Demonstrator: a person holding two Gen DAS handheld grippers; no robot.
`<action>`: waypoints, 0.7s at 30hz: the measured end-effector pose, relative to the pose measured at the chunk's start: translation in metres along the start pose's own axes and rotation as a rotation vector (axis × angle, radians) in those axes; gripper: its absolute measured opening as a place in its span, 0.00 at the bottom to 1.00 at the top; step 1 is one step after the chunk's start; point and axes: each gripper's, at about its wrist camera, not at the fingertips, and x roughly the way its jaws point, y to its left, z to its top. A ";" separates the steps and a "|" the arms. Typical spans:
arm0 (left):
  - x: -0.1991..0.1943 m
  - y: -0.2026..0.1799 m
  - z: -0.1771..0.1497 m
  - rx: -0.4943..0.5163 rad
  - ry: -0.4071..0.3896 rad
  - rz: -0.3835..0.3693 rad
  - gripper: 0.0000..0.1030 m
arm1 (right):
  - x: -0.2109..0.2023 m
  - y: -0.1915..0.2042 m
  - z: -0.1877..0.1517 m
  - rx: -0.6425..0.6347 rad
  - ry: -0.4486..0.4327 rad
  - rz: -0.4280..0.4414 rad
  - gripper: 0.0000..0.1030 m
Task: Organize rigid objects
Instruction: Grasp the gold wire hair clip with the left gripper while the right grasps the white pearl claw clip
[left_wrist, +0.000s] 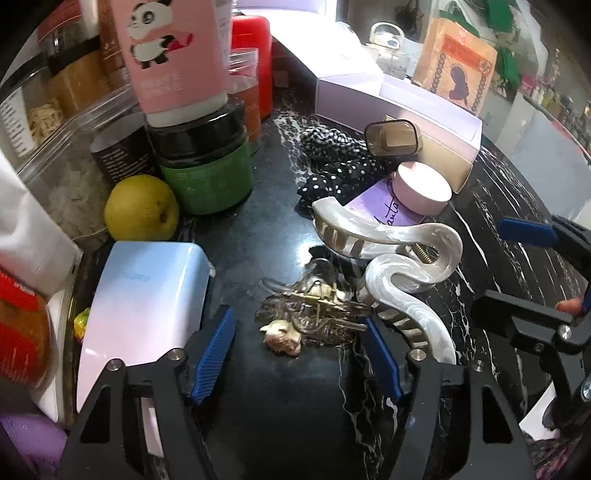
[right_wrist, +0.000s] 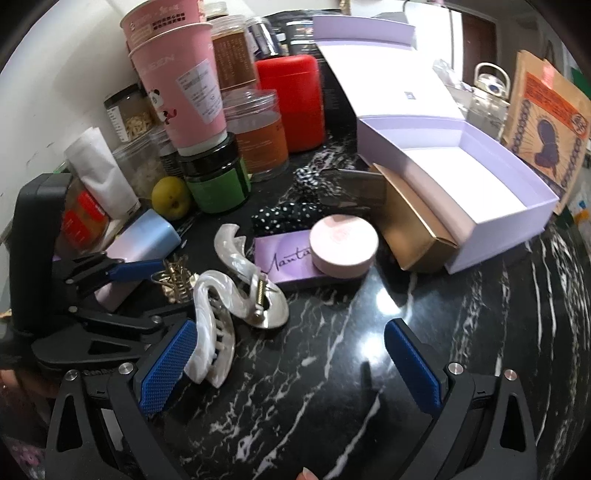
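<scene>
Currently, the small brown-and-gold hair clip (left_wrist: 317, 310) is lying on the black marbled desk (left_wrist: 266, 229), between the blue pads of the left claw (left_wrist: 301, 354). The pads are standing apart on either side of it and are not pressing on it, so nothing is being gripped. A large pearl-white hair clip (left_wrist: 399, 258) is lying touching the small one on its right.

The right claw (right_wrist: 291, 365) is hovering wide open over bare desk, with its left pad just beside the white clip and holding nothing.

Further out, a round pink tin (right_wrist: 343, 245) is resting on a purple card box (right_wrist: 284, 260), beside a gold box (right_wrist: 413, 236) and a dotted black fabric piece (right_wrist: 291, 216).

The open lilac box (right_wrist: 517, 206) is sitting behind these with its interior showing empty. Judged from this, the organizing is at an early stage: both clips, the tin and the small boxes are awaiting placement.
</scene>
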 end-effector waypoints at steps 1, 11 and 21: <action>0.001 0.000 0.000 0.002 0.003 -0.013 0.60 | 0.002 0.000 0.001 0.000 0.005 0.007 1.00; -0.002 -0.001 -0.003 0.020 -0.008 -0.034 0.57 | 0.019 -0.003 0.013 0.025 0.036 0.073 1.00; -0.008 0.005 -0.009 -0.005 -0.005 -0.004 0.57 | 0.032 0.011 0.017 -0.019 0.053 0.153 1.00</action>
